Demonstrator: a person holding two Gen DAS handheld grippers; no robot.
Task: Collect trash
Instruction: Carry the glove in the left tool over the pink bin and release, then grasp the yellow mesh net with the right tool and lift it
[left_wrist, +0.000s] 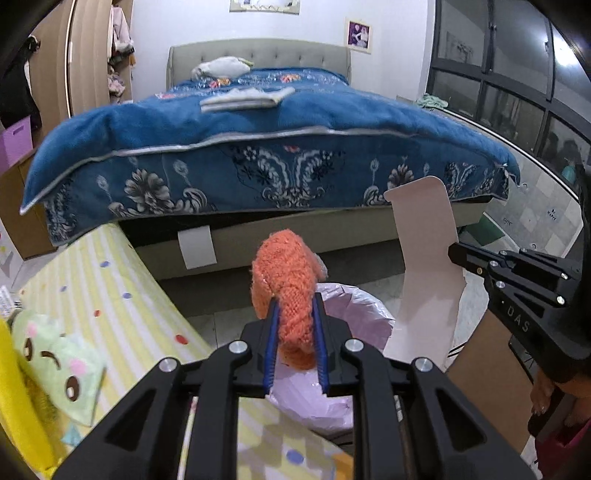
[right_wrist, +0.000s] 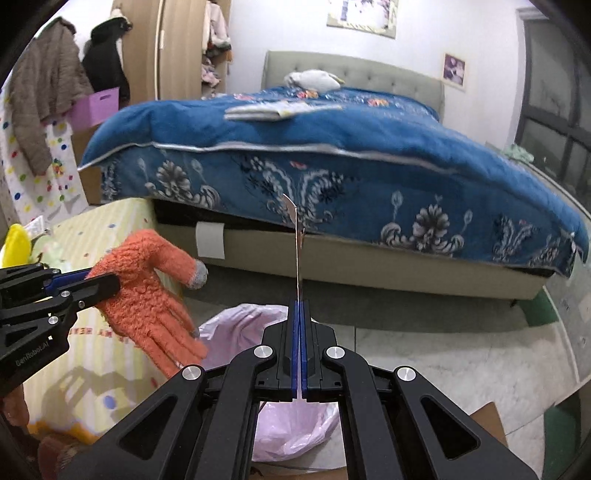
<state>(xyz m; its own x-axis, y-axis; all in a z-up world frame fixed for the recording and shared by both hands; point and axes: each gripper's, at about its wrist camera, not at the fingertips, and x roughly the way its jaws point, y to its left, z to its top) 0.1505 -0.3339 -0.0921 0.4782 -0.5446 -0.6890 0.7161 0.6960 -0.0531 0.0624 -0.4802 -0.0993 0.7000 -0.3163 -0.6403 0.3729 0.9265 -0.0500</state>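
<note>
Left wrist view, near to far: left gripper (left_wrist: 295, 325) pinching an orange glove (left_wrist: 286, 284) between its blue pads (left_wrist: 271, 343), glove bunched and standing up out of the jaws, held just above the mouth of a bin lined with a pale lilac bag (left_wrist: 354, 306), probably so that a release drops it straight in. To the right, right gripper (left_wrist: 456, 254) clamping a flat piece of white card (left_wrist: 424, 280) by one edge, card upright beside the bag's rim, apparently lined up for the same drop. Right wrist view: right gripper (right_wrist: 298, 306) pressed together with only the thin card (right_wrist: 296, 251) seen edge-on between the pads; bag (right_wrist: 240, 321) directly below and ahead; glove (right_wrist: 147, 295) hanging open-fingered from the left gripper (right_wrist: 107, 286) at left, over the bag's near rim and a yellow striped mat (right_wrist: 107, 236). Beyond, on the floor past the bin, a bed (right_wrist: 369, 266) under a blue flowered blanket (right_wrist: 332, 147), folded cloth and a pale bundle on top; wardrobe and hanging coats at far left. Both items judged carried and not yet released.
</note>
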